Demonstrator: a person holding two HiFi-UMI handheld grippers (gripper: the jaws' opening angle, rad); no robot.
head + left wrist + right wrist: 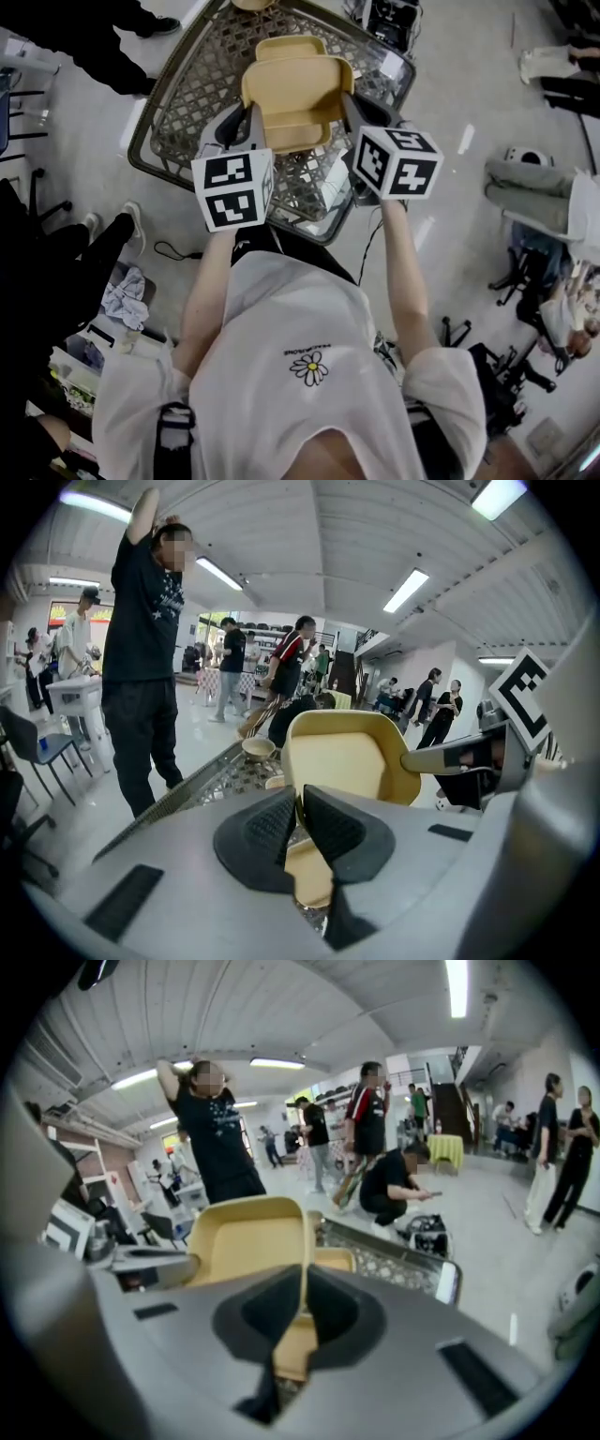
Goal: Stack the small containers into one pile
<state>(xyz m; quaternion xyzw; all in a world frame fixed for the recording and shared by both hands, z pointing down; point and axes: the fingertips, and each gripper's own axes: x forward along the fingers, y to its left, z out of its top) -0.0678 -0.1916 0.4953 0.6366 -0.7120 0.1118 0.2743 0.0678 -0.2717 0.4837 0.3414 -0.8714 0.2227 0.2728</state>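
Note:
A shallow yellow container [298,98] hangs between my two grippers above the mesh-topped table [192,94]. My left gripper [246,122] is shut on its left rim, and in the left gripper view the thin rim [352,757] runs between the pads of that gripper [298,822]. My right gripper [356,111] is shut on the opposite rim, which the right gripper view shows pinched edge-on in that gripper [305,1307]. A second yellow container [291,47] lies on the table just beyond and partly under the held one, also visible low in the right gripper view [333,1260].
A small tan bowl [258,749] sits at the table's far end. Several people stand or crouch on the floor around the table [217,1138]. Chairs [525,272] stand to the right, a black cable [173,251] lies left of my legs.

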